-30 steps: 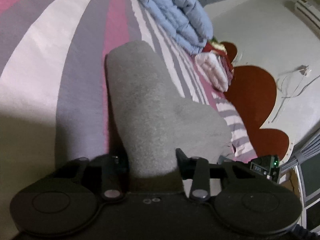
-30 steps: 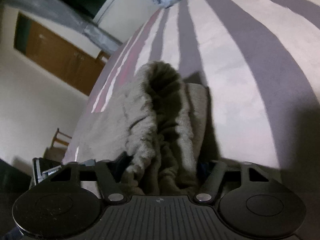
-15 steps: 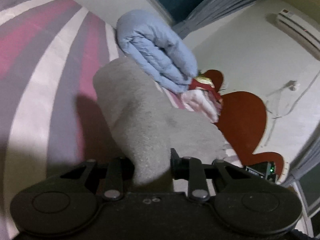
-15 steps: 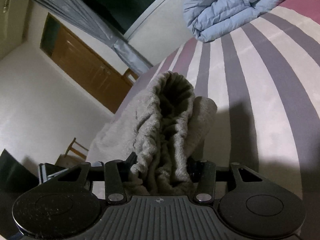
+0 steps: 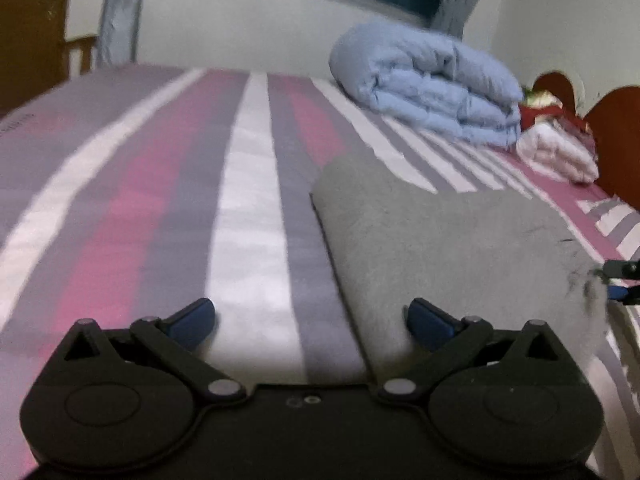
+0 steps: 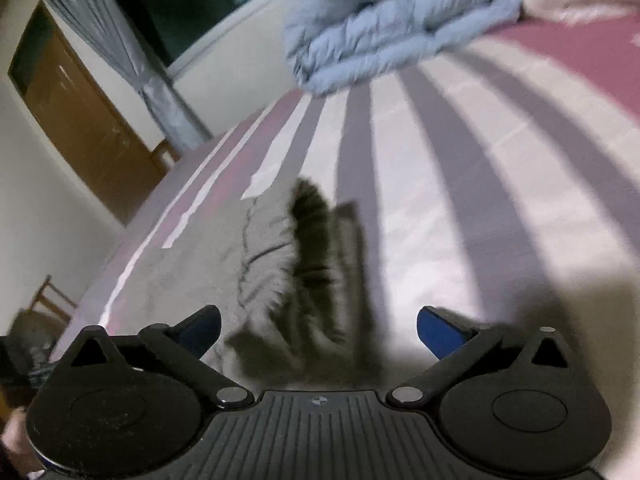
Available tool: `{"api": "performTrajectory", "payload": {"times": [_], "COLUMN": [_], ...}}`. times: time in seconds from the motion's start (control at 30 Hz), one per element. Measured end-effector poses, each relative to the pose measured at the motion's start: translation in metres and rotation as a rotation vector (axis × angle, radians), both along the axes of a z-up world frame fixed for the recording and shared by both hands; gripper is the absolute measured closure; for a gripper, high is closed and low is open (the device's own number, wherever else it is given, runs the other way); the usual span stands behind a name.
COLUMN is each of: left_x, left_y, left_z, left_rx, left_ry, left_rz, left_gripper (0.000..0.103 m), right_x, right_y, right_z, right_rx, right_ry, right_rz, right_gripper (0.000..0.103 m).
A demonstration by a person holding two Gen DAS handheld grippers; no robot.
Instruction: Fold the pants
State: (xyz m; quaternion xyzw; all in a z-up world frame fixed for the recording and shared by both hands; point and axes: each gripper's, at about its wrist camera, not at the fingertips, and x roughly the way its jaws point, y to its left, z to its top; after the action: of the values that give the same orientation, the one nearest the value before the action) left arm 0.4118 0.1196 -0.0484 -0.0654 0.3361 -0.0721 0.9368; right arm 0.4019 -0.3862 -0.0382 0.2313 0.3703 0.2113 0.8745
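Lying folded on the striped bedsheet (image 5: 248, 208), grey fleece pants (image 5: 448, 240).

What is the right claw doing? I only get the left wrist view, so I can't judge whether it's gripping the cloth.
Observer: The right claw is open, its jaws wide apart.
Operator: Is anything between them?
Observer: Yes. The bunched, fuzzy end of the pants lies loose in the gap, unclamped and blurred.
Operator: Where does that end rest?
Observer: On the striped bedsheet, with the rest of the cloth spread flat to its left.
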Motion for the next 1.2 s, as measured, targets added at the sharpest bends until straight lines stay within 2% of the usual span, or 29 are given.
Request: {"api": "performTrajectory", "payload": {"times": [0.07, 0.13, 0.2, 0.27, 0.43, 0.5, 0.67, 0.87, 1.0, 1.2], "left_x": [-0.021, -0.05, -0.075, -0.103, -0.163, -0.18, -0.224, -0.273, -0.303, -0.338], "left_y": [0.006, 0.015, 0.019, 0.022, 0.027, 0.027, 0.019, -0.014, -0.035, -0.056], "left_z": [0.007, 0.007, 0.004, 0.001, 0.014, 0.021, 0.046, 0.071, 0.076, 0.076], "left_rx": [0.04, 0.047, 0.048, 0.091, 0.126, 0.13, 0.068, 0.037, 0.044, 0.016], "left_ry": [-0.011, -0.009, 0.004, 0.013, -0.059, -0.073, -0.169, -0.26, -0.288, -0.3], "left_rz": [0.047, 0.083, 0.092, 0.101, 0.143, 0.164, 0.183, 0.193, 0.161, 0.152], "left_gripper": [0.006, 0.006, 0.006, 0.006, 0.006, 0.006, 0.006, 0.006, 0.006, 0.006], "right_x": [-0.018, -0.042, -0.072, -0.102, -0.18, -0.199, -0.25, -0.304, -0.336, -0.372], "right_y": [-0.01, -0.027, -0.042, -0.059, -0.068, -0.067, -0.053, -0.015, 0.006, 0.022], "right_z": [0.006, 0.009, 0.01, 0.008, 0.008, 0.012, 0.038, 0.062, 0.069, 0.079], "right_rx": [-0.044, -0.103, -0.18, -0.217, -0.334, -0.331, -0.299, -0.295, -0.328, -0.265], "right_ry": [-0.029, -0.071, -0.102, -0.106, -0.157, -0.167, -0.237, -0.312, -0.385, -0.396], "right_rz": [-0.012, -0.055, -0.101, -0.148, -0.21, -0.238, -0.28, -0.24, -0.181, -0.173], "right_gripper": [0.0, 0.0, 0.0, 0.0, 0.0, 0.0, 0.0, 0.0, 0.0, 0.0]}}
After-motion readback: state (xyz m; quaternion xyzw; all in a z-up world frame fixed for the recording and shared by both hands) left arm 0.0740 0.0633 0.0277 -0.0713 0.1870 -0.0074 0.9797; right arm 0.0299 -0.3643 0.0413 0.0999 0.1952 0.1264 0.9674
